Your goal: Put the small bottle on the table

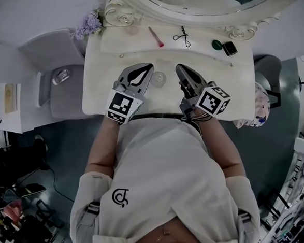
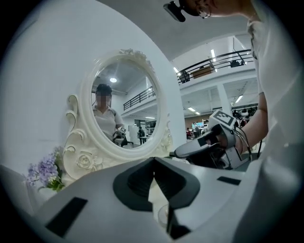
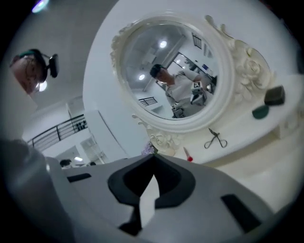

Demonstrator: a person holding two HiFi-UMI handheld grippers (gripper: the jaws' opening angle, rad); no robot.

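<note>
A small clear bottle (image 1: pixel 159 80) stands on the white dressing table (image 1: pixel 107 97), between my two grippers and touching neither. My left gripper (image 1: pixel 147 67) hovers just left of it with its jaws shut on nothing. In the left gripper view the black pads (image 2: pixel 142 182) meet at the tip, and the clear bottle (image 2: pixel 164 214) shows low through the gap beneath them. My right gripper (image 1: pixel 179 68) sits just right of the bottle, also shut and empty. Its jaws (image 3: pixel 153 163) point toward the mirror base.
An ornate oval mirror (image 1: pixel 123 12) rises at the table's back edge. In front of it lie a red-tipped brush (image 1: pixel 156 36), a scissor-like tool (image 1: pixel 182 37), a green item (image 1: pixel 217 44) and a black item (image 1: pixel 230 48). Purple flowers (image 1: pixel 87 24) sit back left; a grey chair (image 1: pixel 56 75) stands left.
</note>
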